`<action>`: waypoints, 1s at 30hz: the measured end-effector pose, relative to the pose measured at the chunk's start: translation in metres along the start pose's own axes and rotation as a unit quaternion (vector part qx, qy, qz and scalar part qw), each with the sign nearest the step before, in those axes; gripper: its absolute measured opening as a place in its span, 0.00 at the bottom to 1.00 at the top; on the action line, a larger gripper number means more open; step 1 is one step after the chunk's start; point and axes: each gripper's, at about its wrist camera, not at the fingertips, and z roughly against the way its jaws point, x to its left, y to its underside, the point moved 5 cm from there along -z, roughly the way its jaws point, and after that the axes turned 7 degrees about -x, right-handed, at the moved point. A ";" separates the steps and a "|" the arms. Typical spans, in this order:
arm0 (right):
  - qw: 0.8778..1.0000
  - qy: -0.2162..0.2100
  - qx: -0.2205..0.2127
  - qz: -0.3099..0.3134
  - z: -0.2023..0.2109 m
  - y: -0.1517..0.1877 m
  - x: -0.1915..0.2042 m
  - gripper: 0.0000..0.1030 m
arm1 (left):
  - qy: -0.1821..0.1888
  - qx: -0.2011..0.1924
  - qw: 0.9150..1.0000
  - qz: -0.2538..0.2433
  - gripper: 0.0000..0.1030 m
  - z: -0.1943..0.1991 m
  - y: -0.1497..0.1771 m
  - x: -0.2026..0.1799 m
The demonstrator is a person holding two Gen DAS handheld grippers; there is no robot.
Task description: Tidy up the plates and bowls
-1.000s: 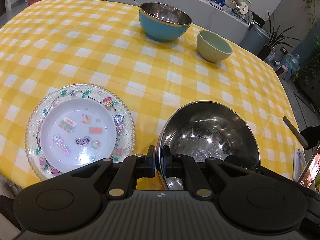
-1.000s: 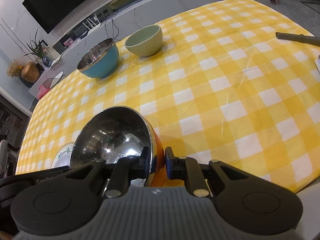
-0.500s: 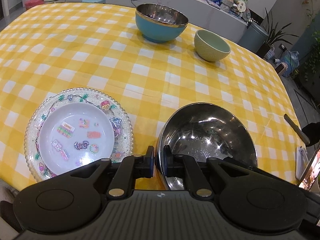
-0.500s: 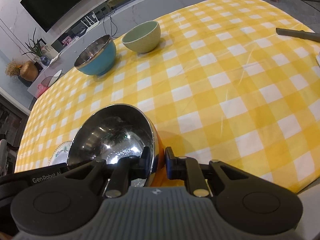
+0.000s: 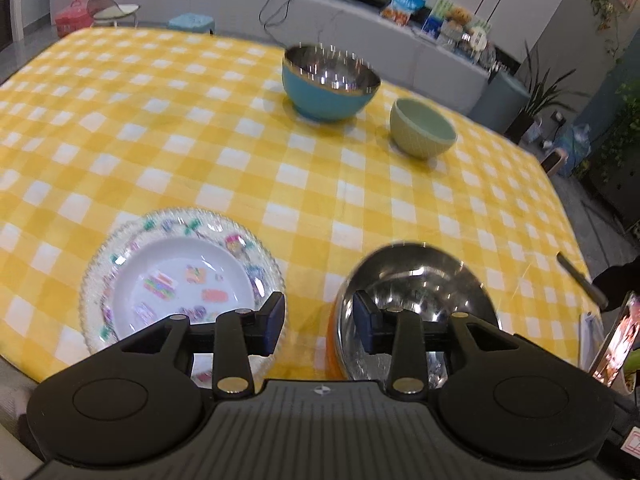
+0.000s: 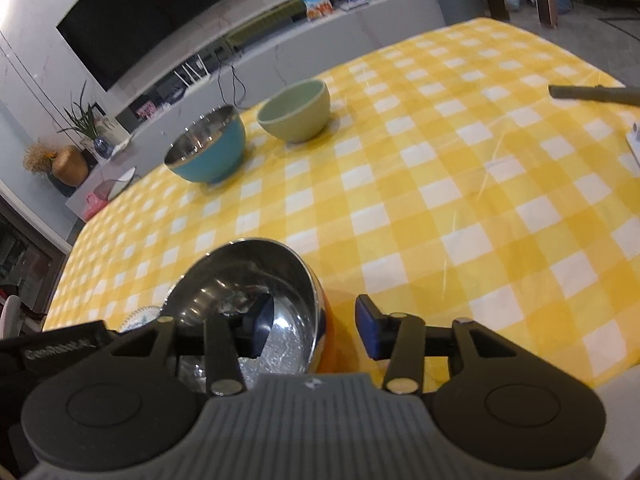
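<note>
A steel bowl with an orange outside sits on the yellow checked tablecloth near the front edge. My left gripper straddles the bowl's left rim. Its jaws are opening and the pads stand off the rim. My right gripper straddles the right rim of the steel bowl the same way, jaws opening, pads clear of the metal. A clear beaded plate with coloured stickers lies left of the bowl. A blue steel-lined bowl and a pale green bowl stand at the far side.
A dark rod and a white object lie at the table's right edge. A lit phone leans at the near right. A grey sideboard with snack bags runs behind the table.
Both grippers have let go of the steel bowl's rim and their jaws have spread apart. The left gripper has lifted slightly.
</note>
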 end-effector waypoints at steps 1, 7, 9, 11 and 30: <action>1.000 0.001 -0.005 0.002 0.002 0.000 0.001 0.44 | 0.002 -0.006 1.000 0.000 0.42 0.004 -0.002 0.002; 0.998 0.023 -0.042 0.027 0.021 -0.007 0.011 0.44 | 0.011 -0.039 0.999 -0.016 0.42 0.021 -0.016 0.006; 0.998 0.021 -0.046 0.032 0.025 -0.010 0.016 0.45 | 0.006 -0.055 0.998 -0.027 0.42 0.025 -0.021 0.007; 0.998 0.010 -0.045 0.031 0.027 -0.015 0.023 0.45 | 0.006 -0.072 0.997 -0.038 0.42 0.029 -0.027 0.006; 0.996 -0.042 -0.014 0.074 -0.037 -0.096 0.095 0.58 | 0.032 -0.078 0.996 -0.043 0.59 -0.006 -0.123 0.016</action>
